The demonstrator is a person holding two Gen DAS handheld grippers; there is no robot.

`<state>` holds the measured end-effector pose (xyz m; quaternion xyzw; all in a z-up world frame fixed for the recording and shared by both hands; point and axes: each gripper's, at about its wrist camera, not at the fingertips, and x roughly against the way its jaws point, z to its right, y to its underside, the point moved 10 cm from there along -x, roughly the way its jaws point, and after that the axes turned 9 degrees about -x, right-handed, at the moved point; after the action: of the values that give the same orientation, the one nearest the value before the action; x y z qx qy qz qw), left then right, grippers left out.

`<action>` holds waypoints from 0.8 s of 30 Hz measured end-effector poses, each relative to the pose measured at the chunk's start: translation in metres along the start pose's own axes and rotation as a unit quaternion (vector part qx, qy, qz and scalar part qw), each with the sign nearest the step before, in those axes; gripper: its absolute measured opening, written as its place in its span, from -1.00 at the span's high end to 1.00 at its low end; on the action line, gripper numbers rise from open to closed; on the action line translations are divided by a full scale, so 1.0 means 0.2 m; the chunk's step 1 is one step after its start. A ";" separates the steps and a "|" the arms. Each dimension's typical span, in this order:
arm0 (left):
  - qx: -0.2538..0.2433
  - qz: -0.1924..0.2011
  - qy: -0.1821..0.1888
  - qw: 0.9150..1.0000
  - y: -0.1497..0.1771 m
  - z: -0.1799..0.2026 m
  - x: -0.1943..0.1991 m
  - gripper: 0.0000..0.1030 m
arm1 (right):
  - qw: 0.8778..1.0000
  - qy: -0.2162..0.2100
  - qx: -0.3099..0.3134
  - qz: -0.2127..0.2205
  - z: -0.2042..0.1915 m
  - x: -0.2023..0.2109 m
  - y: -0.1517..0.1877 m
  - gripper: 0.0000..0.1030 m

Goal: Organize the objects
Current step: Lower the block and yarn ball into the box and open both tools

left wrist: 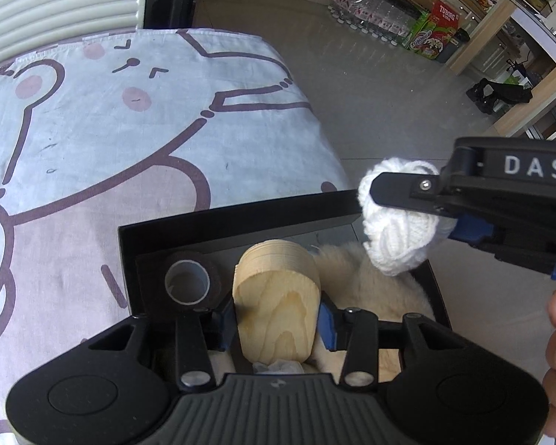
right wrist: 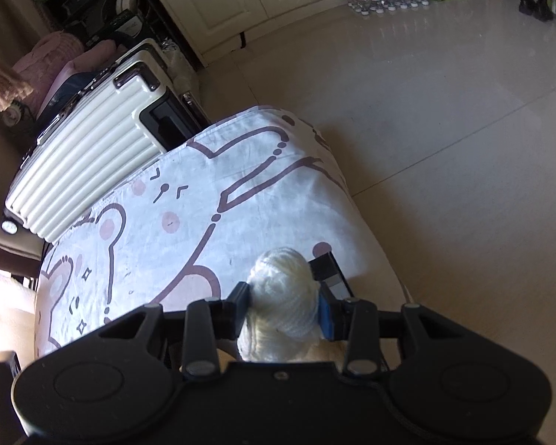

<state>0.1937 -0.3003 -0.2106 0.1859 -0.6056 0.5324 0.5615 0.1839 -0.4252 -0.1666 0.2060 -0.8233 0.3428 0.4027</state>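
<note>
Left wrist view: left hand-held gripper [left wrist: 278, 320] is clamped on the wooden block [left wrist: 276, 306], pads on its two flat-ish sides, block sitting inside the black box [left wrist: 241, 218]. Judgement: this looks like a placing step. Lower until the block rests on the box floor before letting go, and keep it off the tape roll [left wrist: 192, 282] just left of the fingers and the cream furry thing [left wrist: 356, 278] just right. The block is pale wood with clear grain and a rounded top, and looks rigid, so slip risk is low. The right hand-held gripper [left wrist: 400, 218] comes in from the right, above the box's far-right corner, gripping the white yarn ball [left wrist: 400, 237].

Right wrist view: right hand-held gripper [right wrist: 282, 313] is closed on the yarn ball [right wrist: 283, 296], squeezed between both pads. The yarn is soft, loosely wound and bulges past the fingers, so it will probably spring back on release. Drop it low over free space to stop it rolling out. A box corner [right wrist: 330, 270] shows just beyond the right finger. The box sits on a bear-print cloth [right wrist: 204, 204] covering the bench. A suitcase [right wrist: 89, 163] sits well beyond, to the left.
</note>
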 end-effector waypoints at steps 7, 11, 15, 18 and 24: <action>0.000 0.019 -0.006 1.000 -0.03 -0.02 0.05 -0.40 | 0.999 0.034 0.009 0.004 0.02 -0.01 -0.01 -0.04; 0.017 0.029 -0.002 0.999 -0.05 -0.06 0.09 -0.33 | 0.999 0.041 0.006 0.033 0.03 0.04 -0.07 0.15; 0.025 0.030 0.004 0.999 -0.05 -0.08 0.11 -0.12 | 1.000 0.010 0.006 0.026 -0.02 0.03 -0.07 0.59; 0.021 0.025 -0.002 0.999 -0.05 -0.09 0.12 -0.01 | 1.000 -0.014 0.020 0.008 -0.09 0.00 -0.03 0.70; 0.011 0.027 -0.010 1.000 -0.04 -0.12 0.15 0.08 | 0.998 0.021 0.048 -0.038 -0.09 -0.14 0.08 0.81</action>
<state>0.2033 -0.2716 -0.1850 0.1807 -0.6099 0.5524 0.5387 0.1994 -0.3997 -0.1876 0.2489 -0.7887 0.3706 0.4228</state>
